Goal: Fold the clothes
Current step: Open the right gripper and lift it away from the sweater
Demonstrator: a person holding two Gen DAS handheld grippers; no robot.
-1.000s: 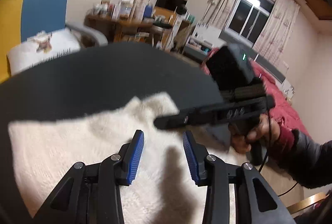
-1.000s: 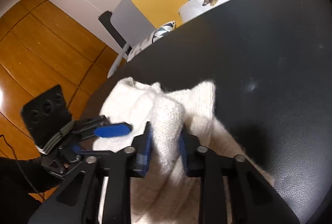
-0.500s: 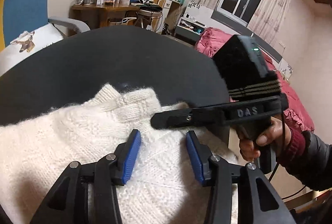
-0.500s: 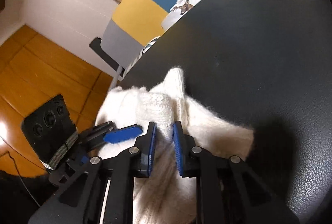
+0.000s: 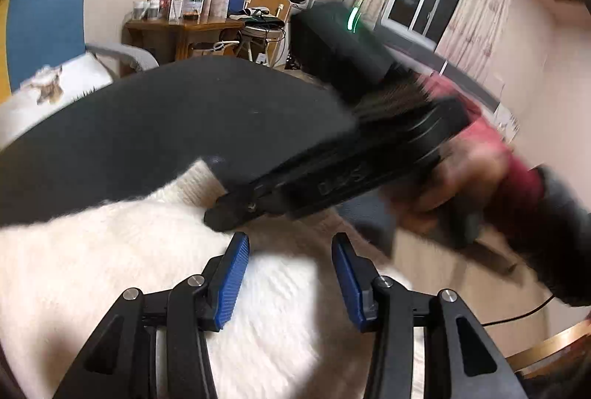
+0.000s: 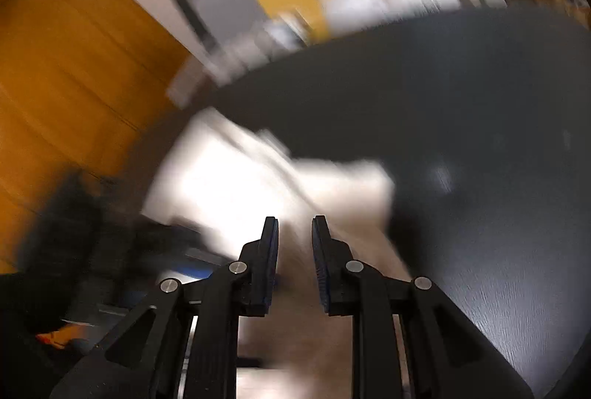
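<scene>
Both hand-held grippers, left (image 5: 290,260) and right (image 6: 294,244), gape empty over fuzzy white knit sweater (image 5: 110,251).

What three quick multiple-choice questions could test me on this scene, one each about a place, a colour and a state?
1. Where does the sweater lie?
A. on the dark table
B. on the bed
C. on the floor

2. What colour are the left claw pads?
A. red
B. blue
C. green

3. How does the left claw stand?
A. shut on the sweater
B. shut on nothing
C. open above the sweater

Answers:
1 A, the white knit spreads over the black tabletop.
2 B, both inner faces are ribbed blue.
3 C, a wide gap shows between the pads, with nothing between them.
</scene>
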